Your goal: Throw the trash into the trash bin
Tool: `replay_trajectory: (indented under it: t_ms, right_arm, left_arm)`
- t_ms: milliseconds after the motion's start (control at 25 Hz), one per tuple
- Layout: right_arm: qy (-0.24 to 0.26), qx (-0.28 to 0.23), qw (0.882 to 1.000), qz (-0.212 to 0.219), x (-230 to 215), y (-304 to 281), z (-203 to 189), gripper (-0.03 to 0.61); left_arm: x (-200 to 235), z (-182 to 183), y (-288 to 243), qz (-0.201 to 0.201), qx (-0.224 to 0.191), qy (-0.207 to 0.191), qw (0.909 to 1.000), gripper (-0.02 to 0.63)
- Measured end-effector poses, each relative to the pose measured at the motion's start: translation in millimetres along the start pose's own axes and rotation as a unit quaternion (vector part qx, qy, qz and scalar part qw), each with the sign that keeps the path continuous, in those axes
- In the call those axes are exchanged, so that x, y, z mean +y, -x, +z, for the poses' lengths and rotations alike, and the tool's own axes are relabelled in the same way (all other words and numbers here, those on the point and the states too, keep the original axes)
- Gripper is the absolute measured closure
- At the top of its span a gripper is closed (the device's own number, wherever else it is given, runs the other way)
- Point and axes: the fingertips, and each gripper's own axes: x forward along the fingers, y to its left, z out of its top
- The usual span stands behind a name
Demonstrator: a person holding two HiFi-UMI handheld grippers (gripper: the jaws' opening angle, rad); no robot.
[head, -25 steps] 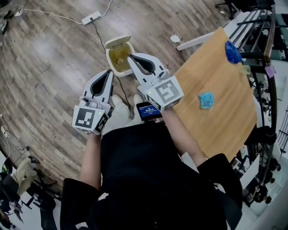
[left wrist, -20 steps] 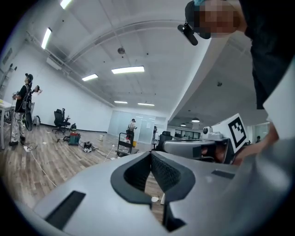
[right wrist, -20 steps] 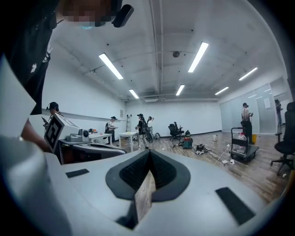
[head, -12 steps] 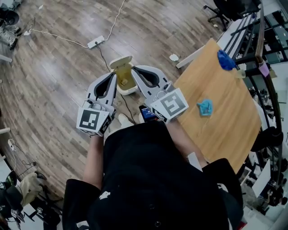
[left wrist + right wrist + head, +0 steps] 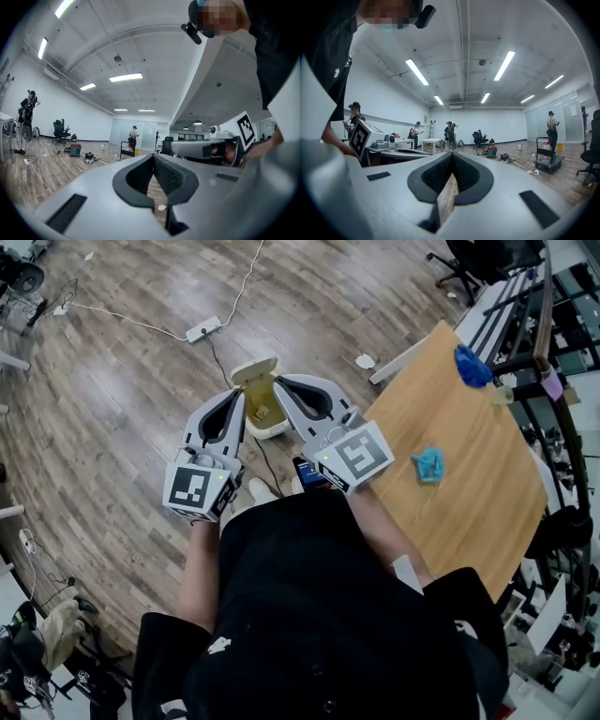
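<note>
Head view: the wooden floor (image 5: 112, 371) fills the upper and left part of the frame. A wooden table (image 5: 459, 512) lies across the right side. Just above the centre, the trash bin (image 5: 267, 431) stands on the floor with its lid up, and something yellowish lies inside.

The left gripper (image 5: 238, 397) and the right gripper (image 5: 279, 382) are held side by side at the centre, and their tips appear over the bin. In the left gripper view the pads of the left gripper (image 5: 153, 157) are pressed together with nothing between them. In the right gripper view the right gripper (image 5: 451, 157) is likewise clenched on nothing.

A blue crumpled piece (image 5: 429, 465) lies on the table at centre right, well apart from both grippers. A second blue piece (image 5: 472, 366) lies near the table's upper edge. A small white scrap (image 5: 365, 360) lies on the floor, between the bin and the table.

I judge that the blue pieces are the trash not yet thrown away, and that this moment falls between a drop and the next pick-up. The next move probably calls for a turn toward the table, with the jaws opened before one gripper comes down on the nearer blue piece.
</note>
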Motion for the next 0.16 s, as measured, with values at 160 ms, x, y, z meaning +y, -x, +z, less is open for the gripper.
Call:
replay_trajectory:
  t_ms: [160]
  right_arm:
    - [-0.003,-0.007,1.0,0.003,4.3,10.1,-12.5,0.581]
  left_arm:
    - [-10.1,-11.8,3.5,0.002,0.0,-0.002,1.0,0.606]
